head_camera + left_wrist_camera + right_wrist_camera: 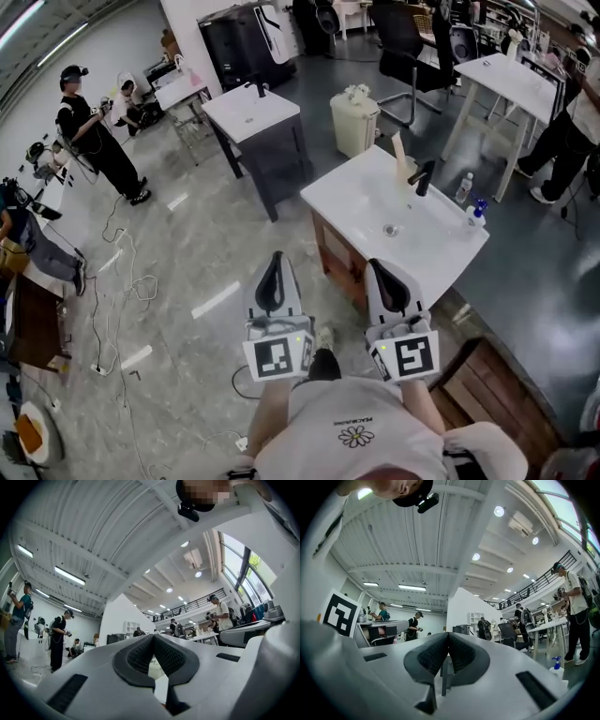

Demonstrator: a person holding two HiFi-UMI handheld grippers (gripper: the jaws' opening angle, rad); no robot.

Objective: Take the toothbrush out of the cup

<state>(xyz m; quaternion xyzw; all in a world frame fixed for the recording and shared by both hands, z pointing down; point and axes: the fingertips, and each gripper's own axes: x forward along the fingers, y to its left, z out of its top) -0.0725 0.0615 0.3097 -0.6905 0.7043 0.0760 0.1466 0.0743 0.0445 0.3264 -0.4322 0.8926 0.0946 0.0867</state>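
Left gripper [272, 279] held up over the floor, fingers closed, nothing between them. Right gripper [390, 283] alongside, fingers closed too and empty, near the sink table [356, 202]. Cup with toothbrush [401, 161], small and pale, stands at the table's far edge beside the black tap [422, 176], well apart from both grippers

Open lab hall with sink stands [361, 199], floor cables [120, 270], worktables [511, 77].

I count two grippers, left gripper [273, 267] and right gripper [384, 274]. Two white sink desks, near desk [356, 192] and far desk [246, 117]. Also two bottles, clear bottle [464, 187] and blue-topped bottle [476, 216], one bin [354, 122].
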